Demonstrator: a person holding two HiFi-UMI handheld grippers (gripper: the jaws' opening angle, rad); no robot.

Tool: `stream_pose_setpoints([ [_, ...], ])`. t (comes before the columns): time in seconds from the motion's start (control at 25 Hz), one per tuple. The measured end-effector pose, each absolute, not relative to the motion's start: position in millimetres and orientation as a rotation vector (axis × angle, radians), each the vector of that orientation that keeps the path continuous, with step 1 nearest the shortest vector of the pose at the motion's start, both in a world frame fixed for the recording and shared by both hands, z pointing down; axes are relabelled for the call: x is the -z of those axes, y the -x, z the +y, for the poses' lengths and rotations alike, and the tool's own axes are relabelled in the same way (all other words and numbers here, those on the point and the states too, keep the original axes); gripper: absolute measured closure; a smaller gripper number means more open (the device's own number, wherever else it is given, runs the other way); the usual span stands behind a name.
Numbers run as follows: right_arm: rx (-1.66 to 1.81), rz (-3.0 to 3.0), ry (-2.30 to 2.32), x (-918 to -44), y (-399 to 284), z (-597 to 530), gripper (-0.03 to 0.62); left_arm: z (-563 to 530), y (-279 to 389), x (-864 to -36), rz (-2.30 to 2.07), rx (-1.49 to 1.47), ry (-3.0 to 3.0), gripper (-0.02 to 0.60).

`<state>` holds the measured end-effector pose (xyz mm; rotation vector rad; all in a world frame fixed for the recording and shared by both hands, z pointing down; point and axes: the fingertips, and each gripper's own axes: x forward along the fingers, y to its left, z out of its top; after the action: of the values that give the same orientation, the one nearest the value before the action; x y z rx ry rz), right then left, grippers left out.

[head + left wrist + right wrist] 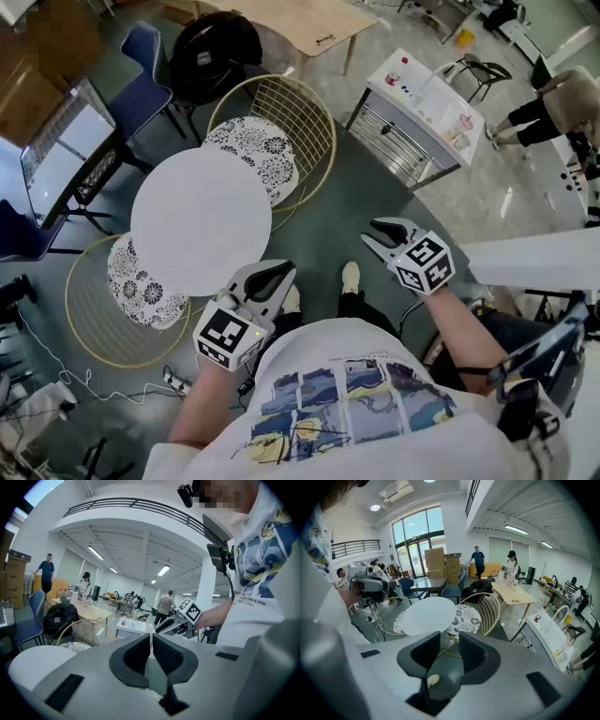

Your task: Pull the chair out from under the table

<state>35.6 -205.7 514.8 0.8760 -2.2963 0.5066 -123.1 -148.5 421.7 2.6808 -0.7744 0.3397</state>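
Observation:
A round white table [200, 220] stands on the grey floor with two gold wire chairs pushed against it. Both have patterned seat cushions partly under the tabletop. One chair [298, 117] is at the far right of the table, the other chair [98, 314] at the near left. My left gripper [279, 273] hovers near the table's near right edge, shut and empty. My right gripper [377, 231] is out to the right over bare floor, apart from both chairs. In the right gripper view its jaws [449, 640] stand open and empty, facing the table [429, 615] and far chair [486, 607].
Blue chairs [141, 80] and a black backpack [214, 47] stand beyond the table, with a wooden table [300, 21] behind them. A white cart [422, 117] stands at right. Cables [52, 384] lie on the floor at left. The person's shoe [350, 276] is between the grippers.

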Motion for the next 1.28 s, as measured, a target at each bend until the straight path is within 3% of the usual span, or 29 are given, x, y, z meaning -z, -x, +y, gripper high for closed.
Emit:
stream_pose_setpoints([
  [0.32, -0.547, -2.27, -0.783, -568, -43, -366, 0.487, -197, 159, -427, -1.145, -0.339, -2.514, 0.571],
  [0.76, -0.625, -2.316, -0.637, -645, -47, -593, 0.476, -273, 119, -403, -1.639, -0.233, -2.168, 0.571],
  [1.28, -0.767, -2.271, -0.579, -716, -10, -720, 0.465, -302, 81, -386, -1.89, -0.316, -1.853, 0.571],
])
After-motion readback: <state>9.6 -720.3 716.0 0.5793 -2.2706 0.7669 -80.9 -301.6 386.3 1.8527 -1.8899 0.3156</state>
